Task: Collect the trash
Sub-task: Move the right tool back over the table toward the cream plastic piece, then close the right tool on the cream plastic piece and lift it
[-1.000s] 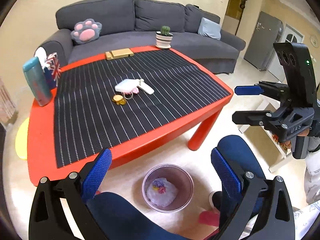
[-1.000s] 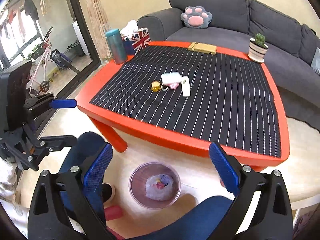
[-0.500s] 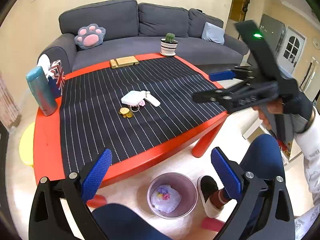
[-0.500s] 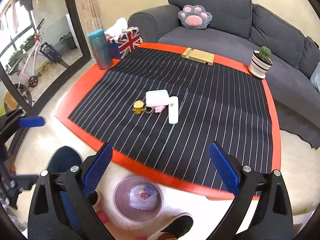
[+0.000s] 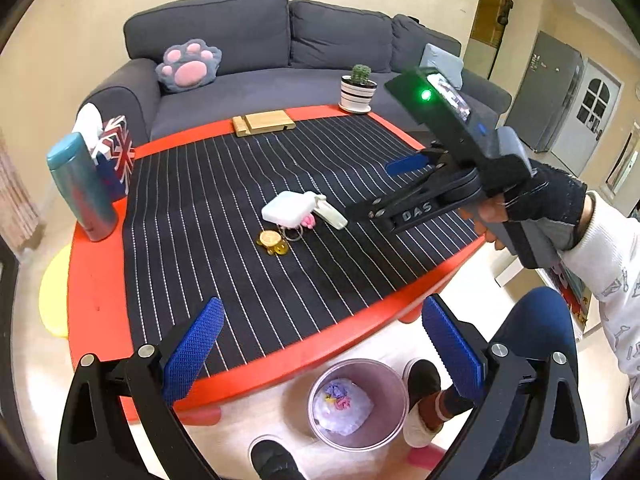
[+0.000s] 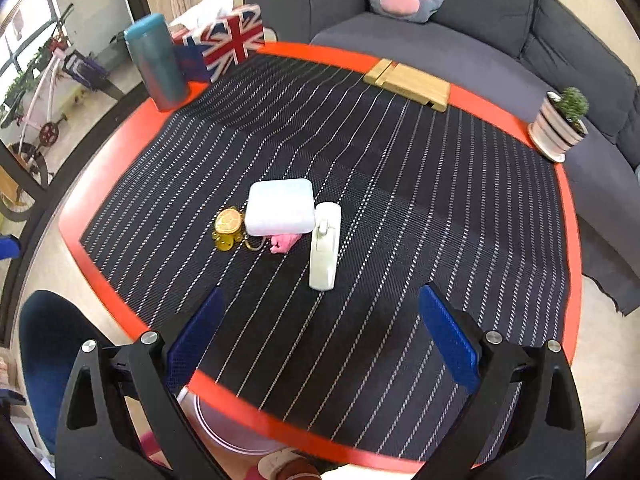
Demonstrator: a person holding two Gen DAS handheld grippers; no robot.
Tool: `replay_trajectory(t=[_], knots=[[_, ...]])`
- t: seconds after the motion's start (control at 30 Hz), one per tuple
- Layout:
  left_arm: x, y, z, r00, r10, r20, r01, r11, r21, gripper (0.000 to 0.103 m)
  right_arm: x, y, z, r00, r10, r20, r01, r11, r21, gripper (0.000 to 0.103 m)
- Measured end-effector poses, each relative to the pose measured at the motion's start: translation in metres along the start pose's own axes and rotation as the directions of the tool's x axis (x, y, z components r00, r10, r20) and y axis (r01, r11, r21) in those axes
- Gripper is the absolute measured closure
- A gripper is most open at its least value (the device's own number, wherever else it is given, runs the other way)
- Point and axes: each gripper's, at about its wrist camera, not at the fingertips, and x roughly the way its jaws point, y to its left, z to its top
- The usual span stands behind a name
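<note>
Your left gripper (image 5: 320, 354) hangs above the near edge of the red table (image 5: 96, 292) with its jaws spread wide and nothing between them. Your right gripper (image 6: 324, 344) is out over the striped mat (image 6: 420, 240), its blue pads just as far apart and empty, pointing toward the small cluster in the middle: a white pouch (image 6: 279, 207), a cream-coloured clip (image 6: 325, 246) touching its right side, a gold turtle charm (image 6: 227, 227) on its left, and a pink trinket (image 6: 283, 242) just in front, which looks to be on a key ring, though the view is too small to be sure. Down on the floor beside your feet, just off the table's near edge, stands the bin (image 5: 358, 404) with crumpled wrappers (image 5: 340, 404) already inside it. A teal flask (image 6: 156, 62) and a flag-printed tissue box (image 6: 224, 42) stand together at the far left corner.
</note>
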Motion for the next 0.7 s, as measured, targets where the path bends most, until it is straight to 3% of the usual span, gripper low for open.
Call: replay_trajectory(t=[0.27,0.43,0.7], knots=[[0.021,0.019,0.011,1.000,-0.004,-0.018,0.004,1.000,-0.011,0.008,0.040,-0.002,0.017,0.997,-0.008,-0.080,0.005,0.999,-0.032,0.030],[0.028,0.025,0.012,1.000,-0.007,-0.027,0.006,1.000,-0.019,0.008,0.057,-0.002,0.020,0.994,-0.004,-0.112,0.000,0.999,-0.039,0.050],[0.036,0.028,0.012,0.999,-0.016,-0.035,0.015,1.000,-0.026,0.008,0.069,0.000,0.024,0.991,0.003,-0.137,-0.009,0.999,-0.044,0.063]])
